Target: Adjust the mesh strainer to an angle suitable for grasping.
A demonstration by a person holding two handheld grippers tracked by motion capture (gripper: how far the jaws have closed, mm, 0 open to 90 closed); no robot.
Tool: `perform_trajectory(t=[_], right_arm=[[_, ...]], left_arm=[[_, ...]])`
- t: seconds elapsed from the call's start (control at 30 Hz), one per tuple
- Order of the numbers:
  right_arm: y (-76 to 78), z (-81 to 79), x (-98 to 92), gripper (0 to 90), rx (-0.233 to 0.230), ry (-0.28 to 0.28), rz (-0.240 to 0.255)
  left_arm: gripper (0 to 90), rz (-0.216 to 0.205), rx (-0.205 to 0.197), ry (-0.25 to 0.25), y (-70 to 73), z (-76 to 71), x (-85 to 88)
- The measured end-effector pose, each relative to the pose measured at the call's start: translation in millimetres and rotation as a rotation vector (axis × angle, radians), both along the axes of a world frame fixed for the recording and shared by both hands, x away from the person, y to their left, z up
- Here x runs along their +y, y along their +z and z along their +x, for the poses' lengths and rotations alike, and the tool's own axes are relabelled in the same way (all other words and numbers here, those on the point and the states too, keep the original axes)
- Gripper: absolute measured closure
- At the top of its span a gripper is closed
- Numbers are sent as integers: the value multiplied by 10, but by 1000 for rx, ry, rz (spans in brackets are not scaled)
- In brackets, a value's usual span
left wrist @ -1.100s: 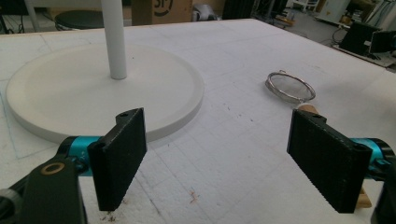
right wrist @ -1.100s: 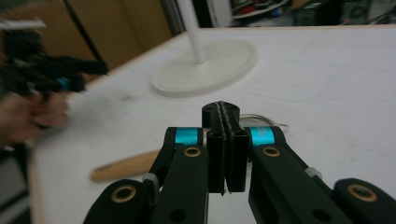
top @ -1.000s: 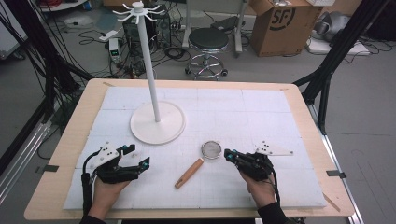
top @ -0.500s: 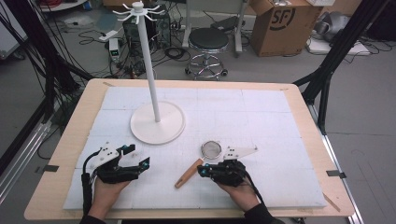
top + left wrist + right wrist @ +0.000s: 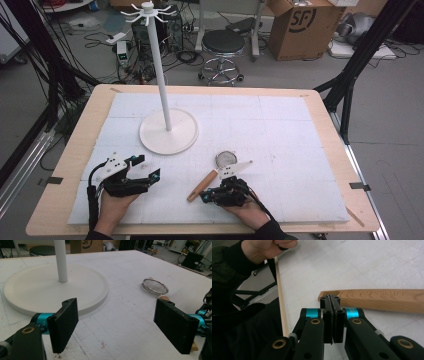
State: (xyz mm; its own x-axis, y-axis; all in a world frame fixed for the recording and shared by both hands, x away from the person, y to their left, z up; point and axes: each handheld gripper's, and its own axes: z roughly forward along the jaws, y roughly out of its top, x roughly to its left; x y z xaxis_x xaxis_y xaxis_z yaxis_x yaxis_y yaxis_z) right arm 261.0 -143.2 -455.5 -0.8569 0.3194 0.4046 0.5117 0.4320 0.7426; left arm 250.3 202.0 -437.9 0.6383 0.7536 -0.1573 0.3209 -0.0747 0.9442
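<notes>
Just one strainer point(image 5: 227, 159), one white stand point(image 5: 168, 132), two tools, left point(image 5: 145, 169), right point(image 5: 206, 198).

A strainer point(image 5: 229, 159), at the frame's lower centre, pairs a fine metal mesh and shiny wire rim with a pale, smooth wooden handle point(image 5: 377, 300) showing grain and stamped lettering. It lies on a matt white foam sheet point(image 5: 280, 130), rough and pitted, over a light wooden table point(image 5: 325, 115). The stand point(image 5: 168, 131) at centre left looks smooth, satin-white. The gripper pads point(image 5: 65, 323) are matt black and finely ribbed, with glossy teal collars.
</notes>
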Motion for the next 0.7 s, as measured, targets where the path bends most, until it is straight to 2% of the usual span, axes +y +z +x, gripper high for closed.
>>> perform_trajectory(t=[0.07,0.27,0.7], right_arm=[[-10,3,41,896,9,6,-45],[-25,20,156,896,15,19,-136],[-37,102,169,897,72,15,-127]], left_arm=[[203,-1,0,-1,0,-1,0],[203,-5,-4,4,5,-5,6],[203,-8,-1,4,5,-4,8]])
